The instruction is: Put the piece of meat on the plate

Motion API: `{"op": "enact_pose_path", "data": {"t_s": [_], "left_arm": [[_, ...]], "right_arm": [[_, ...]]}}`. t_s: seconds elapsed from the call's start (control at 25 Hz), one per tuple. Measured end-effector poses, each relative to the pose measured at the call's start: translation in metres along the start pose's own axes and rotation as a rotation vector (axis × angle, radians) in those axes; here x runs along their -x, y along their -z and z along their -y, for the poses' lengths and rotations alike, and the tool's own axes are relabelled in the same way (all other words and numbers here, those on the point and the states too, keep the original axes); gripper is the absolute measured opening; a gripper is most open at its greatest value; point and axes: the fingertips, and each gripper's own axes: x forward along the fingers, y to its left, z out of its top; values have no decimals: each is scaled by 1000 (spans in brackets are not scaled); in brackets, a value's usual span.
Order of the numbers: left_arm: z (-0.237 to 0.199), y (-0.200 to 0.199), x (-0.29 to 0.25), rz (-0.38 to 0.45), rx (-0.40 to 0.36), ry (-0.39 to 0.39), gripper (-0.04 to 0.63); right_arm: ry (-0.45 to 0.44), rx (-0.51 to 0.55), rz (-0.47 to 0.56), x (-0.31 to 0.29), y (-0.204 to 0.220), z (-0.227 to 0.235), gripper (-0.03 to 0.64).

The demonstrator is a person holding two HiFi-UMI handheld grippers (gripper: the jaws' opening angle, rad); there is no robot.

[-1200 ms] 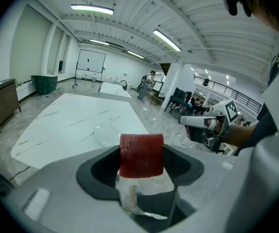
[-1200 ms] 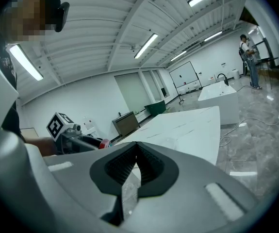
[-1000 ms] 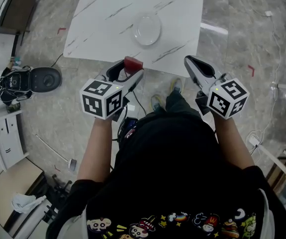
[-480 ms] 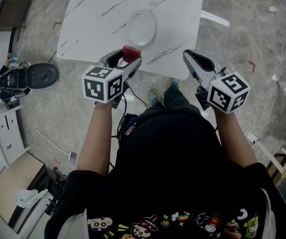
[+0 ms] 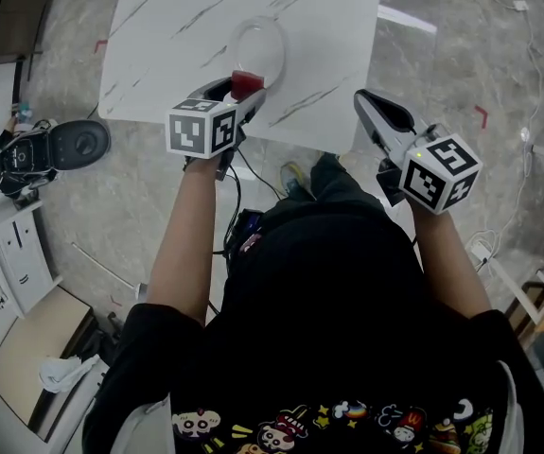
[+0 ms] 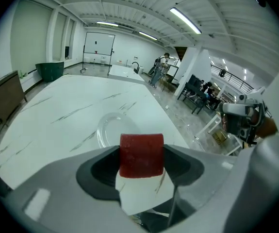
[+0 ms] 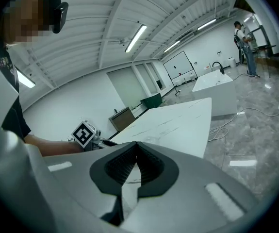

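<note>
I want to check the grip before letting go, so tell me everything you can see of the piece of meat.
The piece of meat is a dark red block with a flat face, rounded top corners and a dull, slightly grainy surface. It stands upright, clamped by its two sides between the jaws of the left tongs, which alone touch it. It is held in the air at the near rim of the clear plate on the white marbled table, not yet set down.
</note>
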Motion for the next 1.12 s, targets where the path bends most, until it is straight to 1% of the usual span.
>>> {"op": "enact_pose_path", "data": {"t_s": [0.2, 0.52, 0.76, 0.96, 1.12], "left_arm": [[-17, -5, -29, -35, -8, -27, 388], [-33, -3, -70, -97, 32, -56, 388], [-38, -9, -89, -125, 26, -99, 388], [-40, -14, -95, -144, 2, -144, 390], [-43, -13, -99, -153, 2, -175, 388]], "right_arm": [[18, -21, 1, 3, 1, 17, 26], [48, -54, -1, 16, 1, 46, 26], [45, -72, -4, 18, 1, 63, 26], [31, -79, -2, 17, -3, 69, 26], [22, -75, -4, 17, -4, 73, 26]]}}
